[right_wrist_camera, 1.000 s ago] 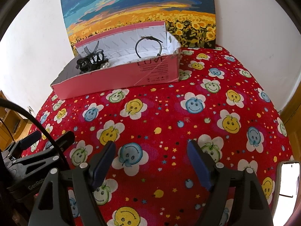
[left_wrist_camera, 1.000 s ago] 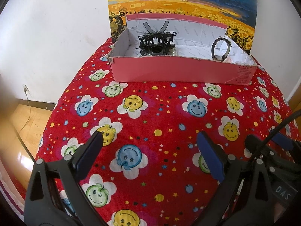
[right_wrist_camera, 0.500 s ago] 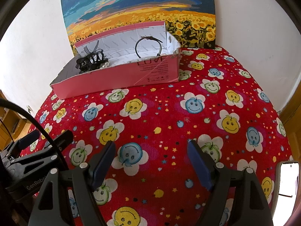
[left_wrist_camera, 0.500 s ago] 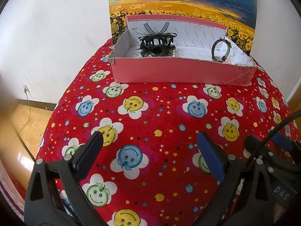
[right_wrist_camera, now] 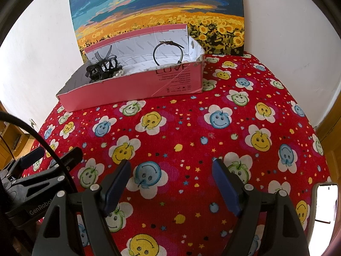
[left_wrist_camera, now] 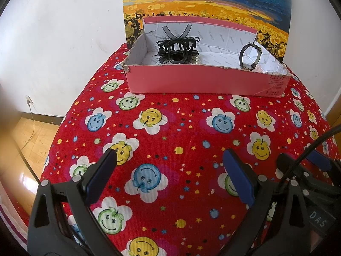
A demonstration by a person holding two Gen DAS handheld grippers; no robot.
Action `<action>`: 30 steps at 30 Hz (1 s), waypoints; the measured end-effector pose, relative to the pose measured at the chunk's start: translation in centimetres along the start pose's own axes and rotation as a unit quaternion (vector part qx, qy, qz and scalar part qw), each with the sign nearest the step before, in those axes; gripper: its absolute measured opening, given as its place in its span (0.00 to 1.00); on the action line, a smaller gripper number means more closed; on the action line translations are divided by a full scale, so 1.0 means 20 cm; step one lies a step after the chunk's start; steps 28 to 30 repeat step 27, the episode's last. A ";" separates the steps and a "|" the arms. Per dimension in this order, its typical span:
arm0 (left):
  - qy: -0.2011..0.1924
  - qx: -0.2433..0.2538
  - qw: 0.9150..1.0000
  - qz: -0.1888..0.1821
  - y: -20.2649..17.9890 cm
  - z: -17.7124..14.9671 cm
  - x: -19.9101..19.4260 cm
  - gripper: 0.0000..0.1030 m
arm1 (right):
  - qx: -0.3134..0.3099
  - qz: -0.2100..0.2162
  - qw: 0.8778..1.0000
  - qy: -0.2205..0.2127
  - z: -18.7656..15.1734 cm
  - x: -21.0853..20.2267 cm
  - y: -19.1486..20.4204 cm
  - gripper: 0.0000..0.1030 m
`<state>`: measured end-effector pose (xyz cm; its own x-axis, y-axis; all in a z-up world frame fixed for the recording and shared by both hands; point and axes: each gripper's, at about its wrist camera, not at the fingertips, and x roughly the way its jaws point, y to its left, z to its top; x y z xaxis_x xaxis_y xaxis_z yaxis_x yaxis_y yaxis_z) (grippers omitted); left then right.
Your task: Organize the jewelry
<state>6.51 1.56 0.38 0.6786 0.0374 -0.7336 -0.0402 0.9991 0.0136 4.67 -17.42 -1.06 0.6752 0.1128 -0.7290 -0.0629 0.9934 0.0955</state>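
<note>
Pink box (left_wrist_camera: 191, 81) holds one black hair claw (left_wrist_camera: 177, 49), one watch (left_wrist_camera: 250, 56); both tools (left_wrist_camera: 169, 160) (right_wrist_camera: 171, 168) spread, empty.

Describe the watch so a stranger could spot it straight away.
Find the pink box at the far edge of the red smiley-face cloth, in front of the sunflower painting. At its right end stands the watch, a thin dark strap looped upright. Its neighbour at the left end is a bushy black hair clip.
</note>
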 end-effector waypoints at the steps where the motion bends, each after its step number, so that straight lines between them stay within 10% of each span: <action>1: 0.000 0.000 1.000 0.000 0.00 0.00 0.00 0.91 | 0.000 0.000 1.000 0.000 0.00 0.00 0.00 0.78; 30: 0.014 -0.005 1.000 -0.005 -0.01 0.01 0.04 0.91 | -0.006 -0.013 1.000 0.003 -0.01 -0.01 -0.03 0.78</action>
